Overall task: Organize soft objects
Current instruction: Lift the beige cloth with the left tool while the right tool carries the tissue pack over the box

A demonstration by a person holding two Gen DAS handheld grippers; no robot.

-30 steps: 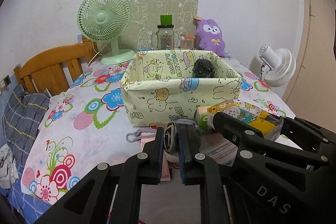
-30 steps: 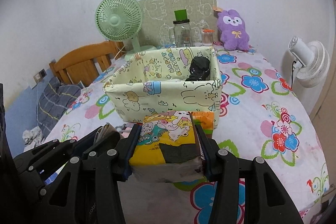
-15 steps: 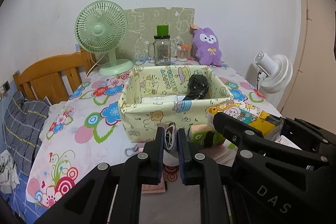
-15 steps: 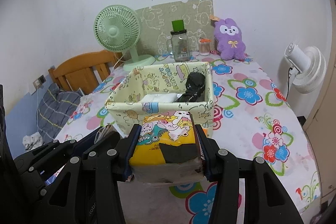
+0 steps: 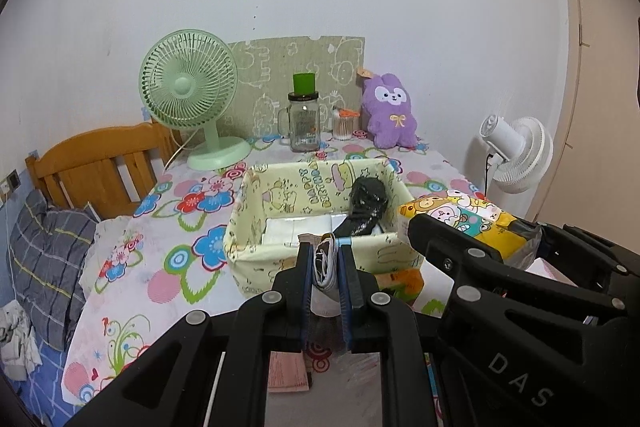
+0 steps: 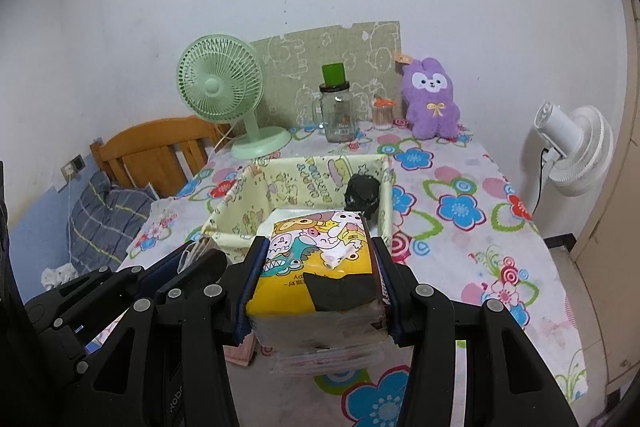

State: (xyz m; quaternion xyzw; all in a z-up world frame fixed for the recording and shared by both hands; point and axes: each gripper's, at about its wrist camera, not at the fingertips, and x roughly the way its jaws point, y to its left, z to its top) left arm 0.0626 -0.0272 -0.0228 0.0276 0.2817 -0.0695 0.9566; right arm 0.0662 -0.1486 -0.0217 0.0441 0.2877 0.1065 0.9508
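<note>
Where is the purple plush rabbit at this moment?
The purple plush rabbit sits upright at the far right of the table against the wall, just right of the cotton swab jar and beyond the fabric basket, in both views.

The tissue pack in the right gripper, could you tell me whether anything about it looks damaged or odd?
Yes. The tissue pack, clamped in the right gripper, has a dark patch on its near top edge, and its clear wrapper looks torn and crumpled there.
</note>
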